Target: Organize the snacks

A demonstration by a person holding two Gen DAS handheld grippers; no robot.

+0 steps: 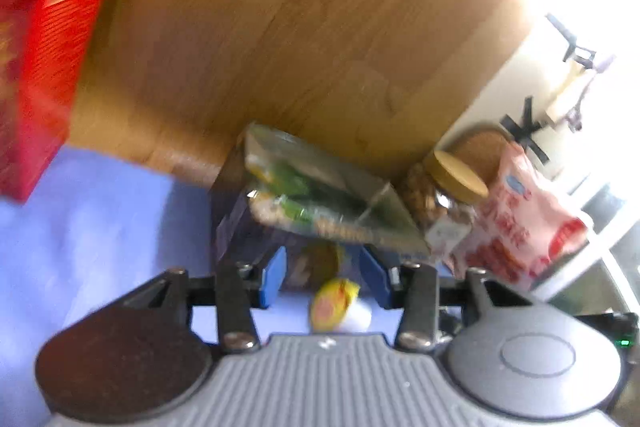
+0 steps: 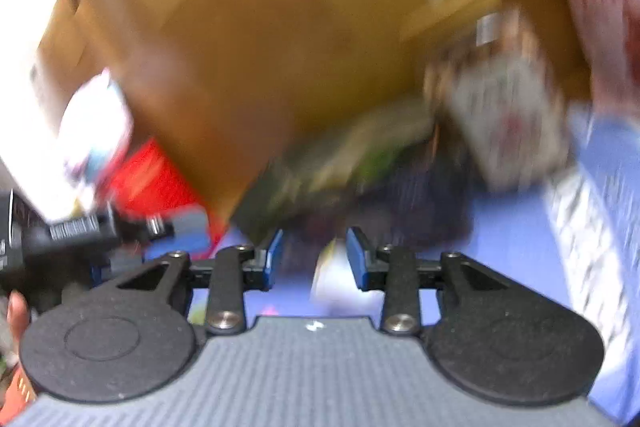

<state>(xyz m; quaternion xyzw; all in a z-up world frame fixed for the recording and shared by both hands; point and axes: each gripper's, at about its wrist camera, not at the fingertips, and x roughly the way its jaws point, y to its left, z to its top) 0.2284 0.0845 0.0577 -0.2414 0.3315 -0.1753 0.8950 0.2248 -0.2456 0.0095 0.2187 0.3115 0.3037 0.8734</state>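
Observation:
In the left wrist view my left gripper (image 1: 323, 273) is open and empty, its blue pads apart over a small yellow snack packet (image 1: 333, 303) on the lilac cloth (image 1: 100, 227). Just ahead a clear box of green and beige snacks (image 1: 320, 195) rests on a dark blue box (image 1: 236, 223). A nut jar with a tan lid (image 1: 444, 191) and a pink-red bag (image 1: 516, 227) stand to its right. A red carton (image 1: 48, 39) stands at far left. In the blurred right wrist view my right gripper (image 2: 315, 255) is open and empty before the same pile (image 2: 360, 163).
A wooden wall or panel (image 1: 300, 27) rises behind the snacks. In the right wrist view the other gripper (image 2: 80, 231) shows at the left by the red carton (image 2: 156, 179), and a white patterned thing (image 2: 580, 227) lies on the cloth at right.

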